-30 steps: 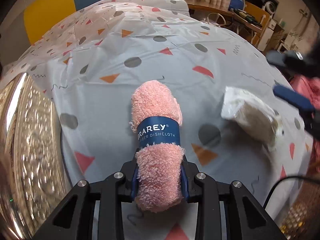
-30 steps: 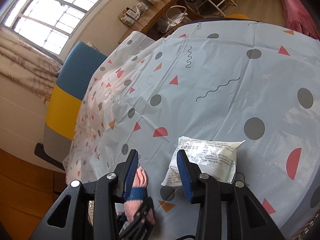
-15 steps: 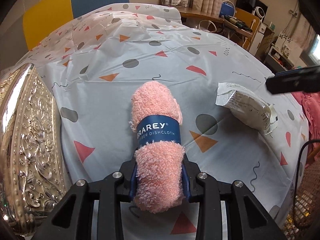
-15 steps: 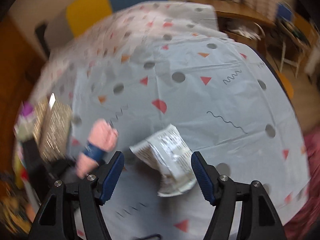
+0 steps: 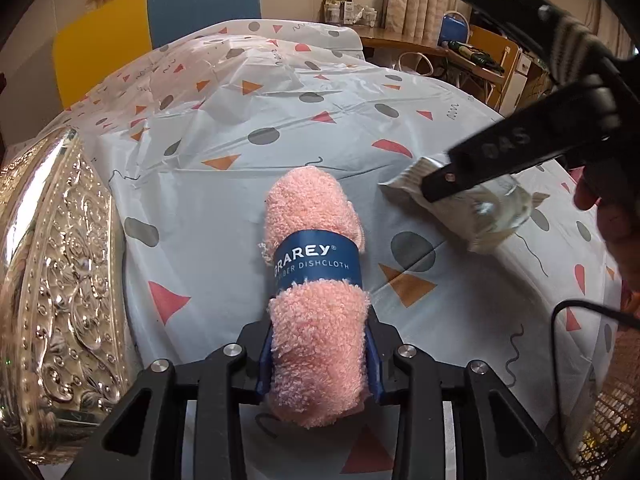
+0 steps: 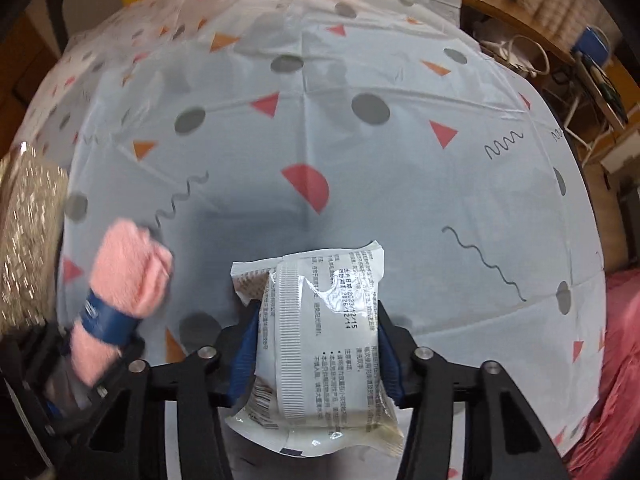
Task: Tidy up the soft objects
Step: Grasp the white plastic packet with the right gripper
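My left gripper point(image 5: 318, 354) is shut on a rolled pink dishcloth point(image 5: 314, 280) with a blue paper band, held just above the patterned tablecloth. The dishcloth also shows at the left of the right wrist view point(image 6: 124, 284). My right gripper point(image 6: 316, 344) has its blue pads against both sides of a white plastic packet point(image 6: 320, 332) with printed text, which rests on the cloth. In the left wrist view the packet point(image 5: 492, 216) lies to the right of the dishcloth, partly hidden by the right gripper's black frame.
An embossed silver tray point(image 5: 56, 280) lies at the table's left edge, close to the left gripper. The tablecloth point(image 6: 360, 160) stretches ahead. A blue and yellow chair point(image 5: 160, 20) stands at the far side. Desks and clutter fill the back right.
The right gripper has swung down over the packet and closed its jaws around it. The left gripper still holds the dishcloth and has barely moved.
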A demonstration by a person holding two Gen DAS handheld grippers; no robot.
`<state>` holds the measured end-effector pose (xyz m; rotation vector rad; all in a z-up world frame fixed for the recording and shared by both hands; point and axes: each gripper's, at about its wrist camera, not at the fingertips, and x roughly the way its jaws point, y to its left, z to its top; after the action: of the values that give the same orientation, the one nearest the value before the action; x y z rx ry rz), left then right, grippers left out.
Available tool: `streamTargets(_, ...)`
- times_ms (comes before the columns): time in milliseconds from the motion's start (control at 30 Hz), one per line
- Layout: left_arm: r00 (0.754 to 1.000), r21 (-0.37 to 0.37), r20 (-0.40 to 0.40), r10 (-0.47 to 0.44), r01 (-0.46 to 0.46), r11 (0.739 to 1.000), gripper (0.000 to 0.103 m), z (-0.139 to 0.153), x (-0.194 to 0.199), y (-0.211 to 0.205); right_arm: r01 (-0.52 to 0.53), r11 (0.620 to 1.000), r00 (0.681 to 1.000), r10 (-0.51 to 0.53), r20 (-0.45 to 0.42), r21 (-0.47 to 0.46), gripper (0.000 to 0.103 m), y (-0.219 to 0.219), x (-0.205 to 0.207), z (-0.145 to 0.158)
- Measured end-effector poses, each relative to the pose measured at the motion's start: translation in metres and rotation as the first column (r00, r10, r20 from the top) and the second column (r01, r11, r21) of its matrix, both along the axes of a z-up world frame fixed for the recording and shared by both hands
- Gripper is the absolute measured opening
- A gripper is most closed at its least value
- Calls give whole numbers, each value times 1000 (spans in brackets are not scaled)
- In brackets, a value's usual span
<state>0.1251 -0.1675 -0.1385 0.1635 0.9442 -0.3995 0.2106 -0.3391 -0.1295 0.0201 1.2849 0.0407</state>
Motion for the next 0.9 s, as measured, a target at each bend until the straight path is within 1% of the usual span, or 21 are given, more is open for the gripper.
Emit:
streamTargets(100, 1000, -8, -2, -2, 2, 1000, 37, 0, 0, 1, 72, 997, 997, -73, 33, 23, 50, 4, 0, -3)
streamTargets(233, 1000, -21, -8, 2, -2, 1000, 38, 1, 0, 3, 110, 986, 991, -118, 57, 127, 53, 0, -9, -7)
streamTargets(367, 1000, -26, -9, 7, -8, 1000, 38, 1, -1, 4, 93, 989, 994, -99, 52, 116, 57, 3, -13, -9)
streamTargets(500, 1000, -20, -6, 10, -10, 1000, 39, 1, 0, 4, 55, 998, 996, -58, 74, 40, 58, 12, -14, -10)
streamTargets(567, 1000, -17, -7, 17, -17, 1000, 39, 1, 0, 3, 41, 999, 996, -42, 80, 17, 57, 13, -11, -11)
streamTargets(667, 1000, -5, -6, 16, -16, 1000, 38, 2, 0, 1, 35, 999, 996, -36, 77, 18, 57, 10, -7, -12)
streamTargets(767, 999, -8, -32, 26, -26, 1000, 36, 4, 3, 1, 29, 999, 996, -30, 80, 16, 57, 8, -8, -12)
streamTargets(900, 998, 8, -61, 33, -33, 999, 35, 5, 8, -1, 23, 1000, 996, -24, 87, 14, 57, 15, -3, -16)
